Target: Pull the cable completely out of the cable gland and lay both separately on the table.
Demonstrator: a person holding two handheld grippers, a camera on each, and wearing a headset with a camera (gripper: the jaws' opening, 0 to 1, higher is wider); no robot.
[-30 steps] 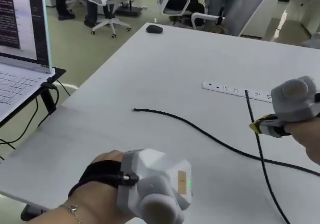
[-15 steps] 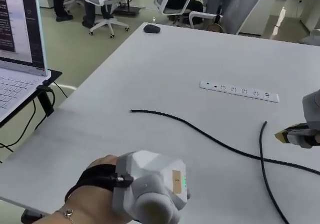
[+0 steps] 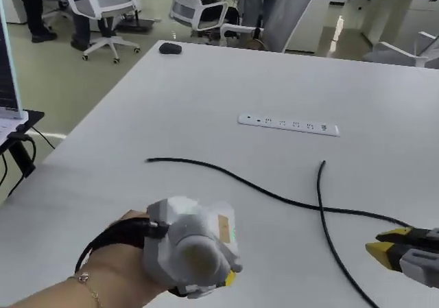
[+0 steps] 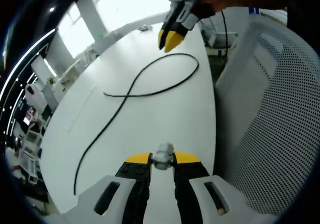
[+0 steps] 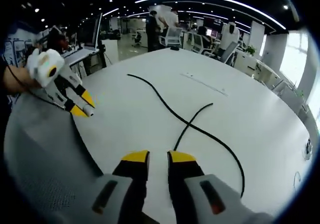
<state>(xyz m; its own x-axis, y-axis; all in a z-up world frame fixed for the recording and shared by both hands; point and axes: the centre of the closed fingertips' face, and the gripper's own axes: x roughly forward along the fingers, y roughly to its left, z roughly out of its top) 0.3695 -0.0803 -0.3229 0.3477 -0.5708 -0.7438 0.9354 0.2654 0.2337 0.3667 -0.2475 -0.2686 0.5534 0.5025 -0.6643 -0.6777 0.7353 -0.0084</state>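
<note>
A black cable [image 3: 274, 195] lies loose on the white table [image 3: 206, 95], crossing over itself, with both ends free; it also shows as a loop in the left gripper view [image 4: 145, 79] and in the right gripper view [image 5: 170, 107]. My left gripper [image 4: 162, 160] is shut on a small grey cable gland [image 4: 163, 153], held over the table's near edge; the gland [image 5: 88, 112] sticks out of the left gripper [image 5: 81, 106]. In the head view the left gripper [image 3: 228, 278] is at the bottom. My right gripper [image 5: 158, 159] is open with nothing in it, right of the cable [image 3: 385, 243].
A white power strip [image 3: 288, 124] lies beyond the cable. At the far left corner rests a black mouse [image 3: 170, 48]. Office chairs [image 3: 195, 6] and people stand behind the table. A mesh chair back [image 4: 280, 114] is close beside the left gripper.
The right gripper held the cable's end up a second ago; it has let go, the end now lies on the table, and the gripper has drawn back toward the near edge.
</note>
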